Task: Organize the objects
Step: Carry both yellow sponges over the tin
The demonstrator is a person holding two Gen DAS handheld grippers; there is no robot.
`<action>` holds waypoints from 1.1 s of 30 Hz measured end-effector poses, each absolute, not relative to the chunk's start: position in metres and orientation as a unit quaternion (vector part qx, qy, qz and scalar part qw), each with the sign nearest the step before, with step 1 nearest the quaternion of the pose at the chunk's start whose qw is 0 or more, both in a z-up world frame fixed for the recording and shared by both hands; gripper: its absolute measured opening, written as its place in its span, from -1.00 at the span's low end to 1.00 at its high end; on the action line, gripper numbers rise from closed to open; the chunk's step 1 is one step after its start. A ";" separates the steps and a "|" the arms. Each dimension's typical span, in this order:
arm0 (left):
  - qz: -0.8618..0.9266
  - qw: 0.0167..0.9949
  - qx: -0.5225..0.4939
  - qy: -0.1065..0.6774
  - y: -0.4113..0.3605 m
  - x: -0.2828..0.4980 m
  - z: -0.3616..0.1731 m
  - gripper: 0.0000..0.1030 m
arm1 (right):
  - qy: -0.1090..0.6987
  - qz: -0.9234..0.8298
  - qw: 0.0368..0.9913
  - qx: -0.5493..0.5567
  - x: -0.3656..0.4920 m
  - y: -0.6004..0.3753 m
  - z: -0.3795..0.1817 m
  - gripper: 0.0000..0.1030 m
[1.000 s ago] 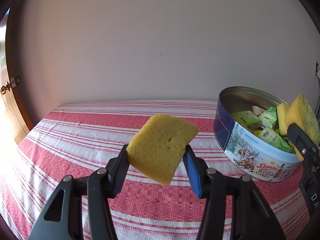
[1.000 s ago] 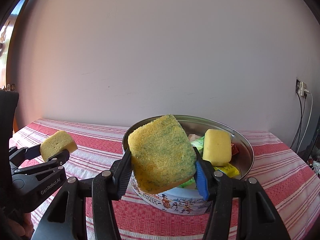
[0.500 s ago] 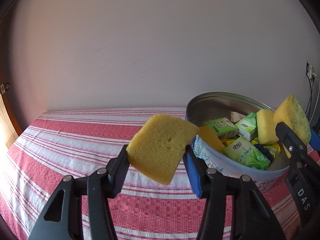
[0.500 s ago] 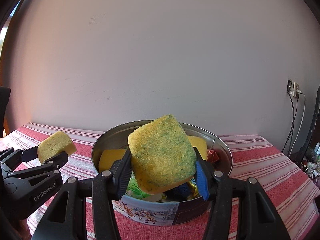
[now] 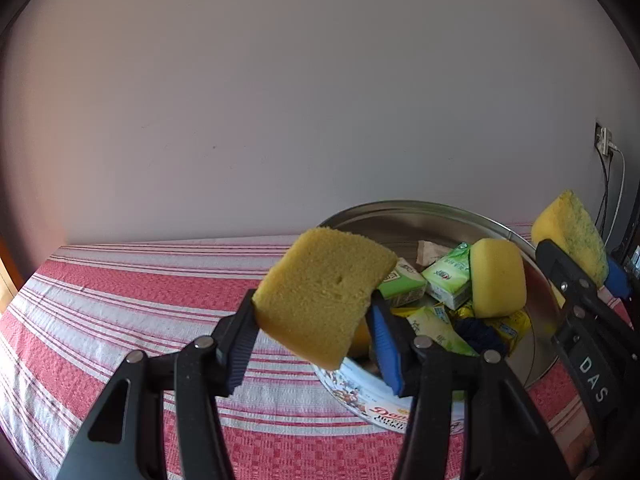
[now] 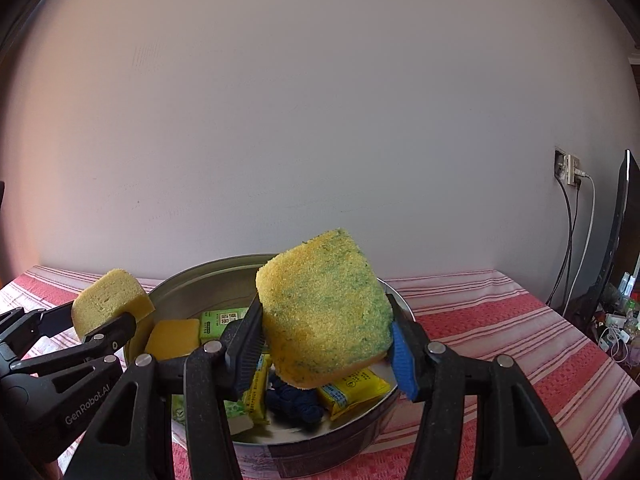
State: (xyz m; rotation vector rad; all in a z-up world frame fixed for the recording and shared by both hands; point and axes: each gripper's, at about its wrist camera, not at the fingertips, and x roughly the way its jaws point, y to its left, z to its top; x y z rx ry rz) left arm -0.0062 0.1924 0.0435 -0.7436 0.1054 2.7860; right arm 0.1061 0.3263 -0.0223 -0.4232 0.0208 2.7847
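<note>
Presently you carried two items, left gripper (image 5: 312,332) pinching a yellow sponge (image 5: 324,296), right gripper (image 6: 326,344) pinching a green-flecked sponge (image 6: 326,312), both above the cookie tin (image 6: 192,280) at six o'clock, seemingly for dropping in.

Home — striped tablecloth (image 5: 120,304), cookie tin (image 6: 280,276)
</note>
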 end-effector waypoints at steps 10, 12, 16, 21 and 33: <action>0.955 0.143 -0.255 0.042 0.218 -0.017 0.042 0.03 | 0.031 0.969 0.190 -0.153 0.095 0.352 -0.018 0.12; 0.955 0.144 -0.256 0.043 0.220 -0.020 0.042 0.03 | 0.033 0.968 0.191 -0.158 0.092 0.352 -0.018 0.12; 0.954 0.145 -0.260 0.043 0.222 -0.025 0.042 0.03 | 0.041 0.966 0.193 -0.170 0.090 0.356 -0.019 0.12; 0.953 0.148 -0.262 0.047 0.229 -0.034 0.040 0.03 | 0.037 0.962 0.195 -0.190 0.084 0.352 -0.021 0.12; 0.948 0.147 -0.279 0.047 0.223 -0.049 0.034 0.03 | 0.029 0.956 0.166 -0.239 0.058 0.338 -0.029 0.12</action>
